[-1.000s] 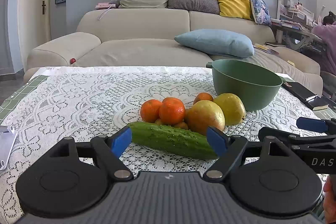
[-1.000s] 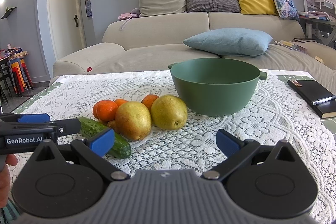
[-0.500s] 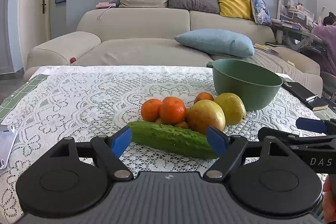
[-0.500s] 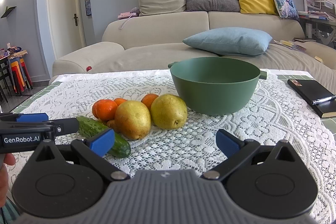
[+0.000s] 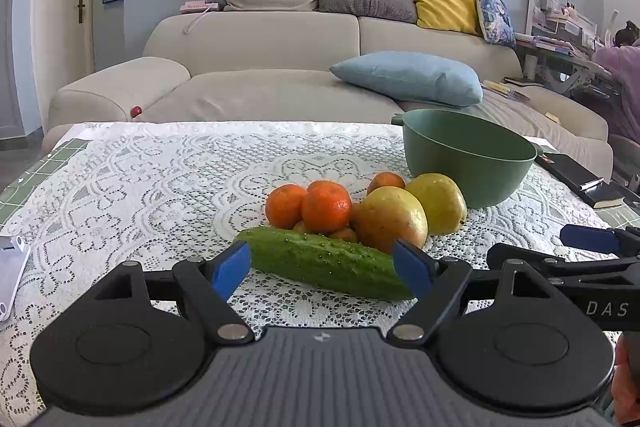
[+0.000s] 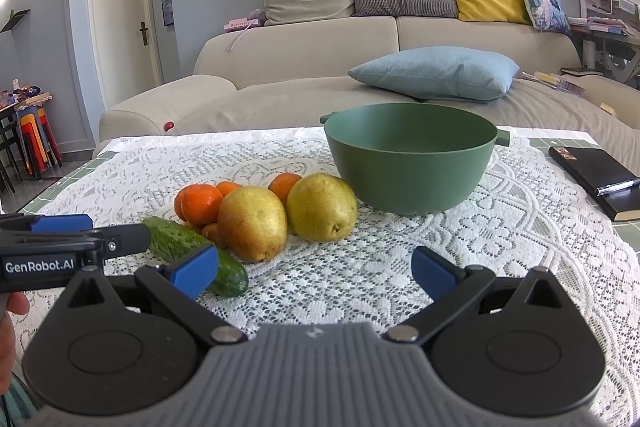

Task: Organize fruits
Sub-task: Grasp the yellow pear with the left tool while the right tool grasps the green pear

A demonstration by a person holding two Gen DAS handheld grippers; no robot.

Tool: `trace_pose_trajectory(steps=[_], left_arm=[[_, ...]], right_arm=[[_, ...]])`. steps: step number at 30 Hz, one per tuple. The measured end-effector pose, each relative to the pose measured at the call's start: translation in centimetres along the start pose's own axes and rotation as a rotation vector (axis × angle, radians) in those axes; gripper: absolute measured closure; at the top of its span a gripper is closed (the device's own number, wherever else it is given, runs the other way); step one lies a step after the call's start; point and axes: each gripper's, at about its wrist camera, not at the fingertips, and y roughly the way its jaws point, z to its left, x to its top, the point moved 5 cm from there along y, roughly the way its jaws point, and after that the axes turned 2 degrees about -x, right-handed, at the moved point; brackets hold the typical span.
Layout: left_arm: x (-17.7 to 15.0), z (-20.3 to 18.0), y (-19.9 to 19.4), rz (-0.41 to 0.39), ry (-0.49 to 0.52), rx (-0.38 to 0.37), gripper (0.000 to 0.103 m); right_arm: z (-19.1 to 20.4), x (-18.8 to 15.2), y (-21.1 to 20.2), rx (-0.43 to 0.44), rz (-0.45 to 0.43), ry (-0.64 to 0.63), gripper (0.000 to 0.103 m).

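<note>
Your left gripper (image 5: pixel 322 265) and right gripper (image 6: pixel 314 267) both gape empty (nothing held); nudging the cucumber (image 5: pixel 324 261) could scatter the piled tangerines (image 5: pixel 326 207).

Black tongs (image 5: pixel 322 269), blue pads (image 6: pixel 194 269), ribbed grey housing

We see very little change over the last second. In our right wrist view the left gripper (image 6: pixel 60 233) has pushed slightly further in from the left edge toward the cucumber (image 6: pixel 192 247), and the fruit pile and green bowl (image 6: pixel 412 163) sit a touch lower and larger, so our right gripper (image 6: pixel 314 269) has eased a little closer to them. In our left wrist view the cucumber (image 5: pixel 324 261) lies marginally nearer the spread blue fingertips (image 5: pixel 232 269) of the left gripper (image 5: pixel 322 271).
</note>
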Motion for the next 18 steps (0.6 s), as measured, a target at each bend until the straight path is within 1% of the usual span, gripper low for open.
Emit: trace_pose_trajectory(steps=[5, 7, 9, 13, 15, 18], left_arm=[[0.1, 0.0, 0.2, 0.011, -0.008, -0.023, 0.008], [0.2, 0.1, 0.2, 0.014, -0.014, -0.031, 0.014], [0.3, 0.3, 0.4, 0.022, -0.029, -0.034, 0.016], [0.6, 0.7, 0.7, 0.042, -0.049, -0.063, 0.023], [0.8, 0.6, 0.8, 0.05, -0.053, -0.081, 0.028], [1.1, 0.2, 1.0, 0.065, -0.052, -0.13, 0.037]], right_arm=[[0.0, -0.1, 0.3, 0.004, 0.017, -0.003, 0.004], [-0.1, -0.1, 0.5, 0.008, 0.027, -0.001, 0.004], [-0.2, 0.0, 0.7, 0.022, 0.032, 0.013, 0.004], [-0.5, 0.4, 1.3, 0.049, 0.06, 0.03, 0.004], [-0.4, 0.8, 1.5, 0.055, 0.066, 0.015, 0.004], [-0.2, 1.6, 1.8, 0.067, 0.068, -0.026, 0.005]])
